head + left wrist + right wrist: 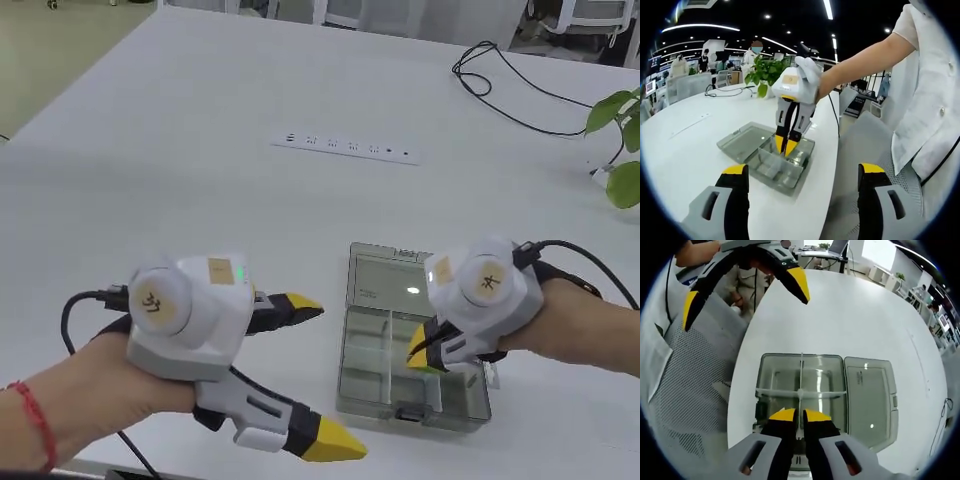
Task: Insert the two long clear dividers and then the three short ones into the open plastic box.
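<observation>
Head view: My left gripper (328, 378) hangs over the white tabletop (200, 150), jaws spread wide, left of the open clear grey plastic box (350, 330). My right gripper (420, 352) dips into the box.
Left gripper view: The box lies ahead, well apart from my spread jaws.
Right gripper view: My jaws pinch a thin clear plastic divider (801, 375) standing upright in the box and crossing a second clear divider (775, 391).

There was one white table (180, 190) and one open plastic box (415, 412) with two clear dividers (801, 377) crossed inside. Two grippers were present: left gripper (325, 377) and right gripper (420, 352). Also one power strip (346, 146), one black cable (500, 85) and one leafy plant (622, 140).
</observation>
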`<state>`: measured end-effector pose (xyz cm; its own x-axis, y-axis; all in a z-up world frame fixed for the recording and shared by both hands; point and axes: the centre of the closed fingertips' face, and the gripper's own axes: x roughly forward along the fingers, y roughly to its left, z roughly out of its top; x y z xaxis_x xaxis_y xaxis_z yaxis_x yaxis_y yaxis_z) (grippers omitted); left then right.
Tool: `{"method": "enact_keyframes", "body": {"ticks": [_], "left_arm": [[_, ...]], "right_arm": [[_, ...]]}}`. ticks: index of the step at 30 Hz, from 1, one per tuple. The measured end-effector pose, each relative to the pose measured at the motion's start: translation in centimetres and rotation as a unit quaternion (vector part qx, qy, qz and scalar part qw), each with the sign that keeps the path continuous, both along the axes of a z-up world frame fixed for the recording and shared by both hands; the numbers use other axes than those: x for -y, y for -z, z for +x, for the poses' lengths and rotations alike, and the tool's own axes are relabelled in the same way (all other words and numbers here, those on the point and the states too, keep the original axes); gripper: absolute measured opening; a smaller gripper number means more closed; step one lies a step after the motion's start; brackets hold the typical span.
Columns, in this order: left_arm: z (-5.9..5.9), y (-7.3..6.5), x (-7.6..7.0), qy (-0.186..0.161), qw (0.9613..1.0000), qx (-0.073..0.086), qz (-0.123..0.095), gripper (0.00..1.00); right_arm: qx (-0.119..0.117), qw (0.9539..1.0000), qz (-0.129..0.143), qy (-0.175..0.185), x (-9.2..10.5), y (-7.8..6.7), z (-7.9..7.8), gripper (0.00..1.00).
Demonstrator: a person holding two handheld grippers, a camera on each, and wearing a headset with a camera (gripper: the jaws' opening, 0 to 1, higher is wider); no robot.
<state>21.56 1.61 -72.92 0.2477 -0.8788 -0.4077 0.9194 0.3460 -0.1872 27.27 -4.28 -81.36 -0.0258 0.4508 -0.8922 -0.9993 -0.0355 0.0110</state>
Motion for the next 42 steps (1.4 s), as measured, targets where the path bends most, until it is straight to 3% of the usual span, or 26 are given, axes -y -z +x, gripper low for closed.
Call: {"method": "enact_keyframes", "body": {"ticks": [10,16,21,24,35,42], "left_arm": [[-0.2,0.0,0.0,-0.002,1.0,-0.004,-0.002,0.93],[-0.1,0.1,-0.1,-0.005,1.0,-0.004,-0.001,0.94],[0.0,0.0,-0.3,-0.008,1.0,-0.004,-0.002,0.93],[0.0,0.0,-0.3,-0.009,0.9999,-0.005,-0.003,0.93],[0.1,-0.1,-0.1,-0.009,0.9999,-0.005,-0.004,0.93],[0.1,-0.1,0.1,-0.009,0.9999,-0.005,-0.005,0.93]], "right_arm": [[-0.007,0.9974,0.043,0.057,1.3,-2.6,1.0,0.17],[0.001,0.9952,0.051,0.084,4.3,-4.1,1.5,0.22],[0.001,0.9944,0.045,0.096,7.4,-4.3,1.6,0.28],[-0.001,0.9938,0.036,0.105,9.6,-4.0,1.5,0.3],[-0.011,0.9925,-0.013,0.121,14.9,-2.9,-1.1,0.39],[-0.017,0.9928,-0.062,0.101,18.6,-1.0,-2.3,0.46]]}}
